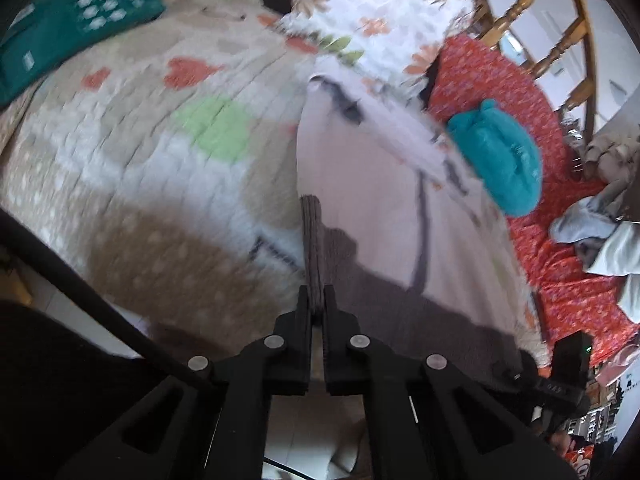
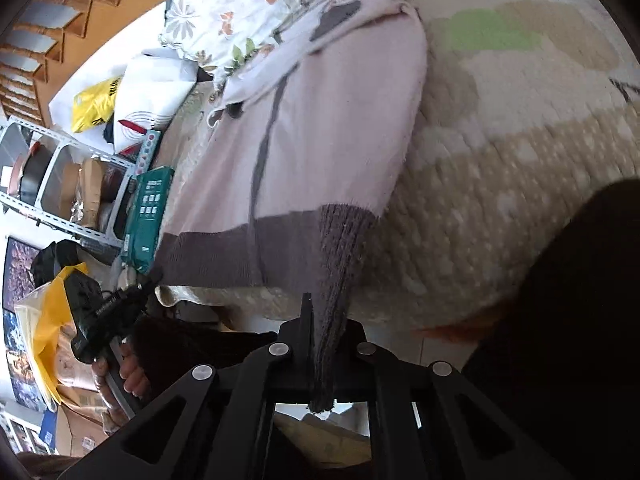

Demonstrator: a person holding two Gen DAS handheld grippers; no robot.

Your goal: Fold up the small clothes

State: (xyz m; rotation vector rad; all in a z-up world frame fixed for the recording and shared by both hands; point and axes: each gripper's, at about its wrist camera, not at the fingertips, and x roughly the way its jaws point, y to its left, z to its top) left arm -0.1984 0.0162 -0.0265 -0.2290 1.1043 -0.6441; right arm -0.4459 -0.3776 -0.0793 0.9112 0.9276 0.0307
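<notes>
A small pale pink knit sweater (image 1: 360, 184) with a grey ribbed hem and a grey stripe lies spread on the quilted bed cover (image 1: 140, 160). My left gripper (image 1: 317, 304) is shut on the grey hem (image 1: 312, 248) at one bottom corner. In the right wrist view the sweater (image 2: 332, 128) stretches away from me, and my right gripper (image 2: 326, 320) is shut on the other corner of the grey hem (image 2: 336, 280). The left gripper (image 2: 108, 308) also shows there at the hem's far corner, with the hand that holds it.
A teal soft garment (image 1: 496, 156) lies on a red patterned cloth (image 1: 540, 240) right of the sweater. A floral pillow (image 1: 360, 12) sits behind it. A green box (image 1: 72, 20) lies far left. Wooden rails (image 1: 552, 32), metal shelves (image 2: 60, 184) and bags (image 2: 48, 312) stand beside the bed.
</notes>
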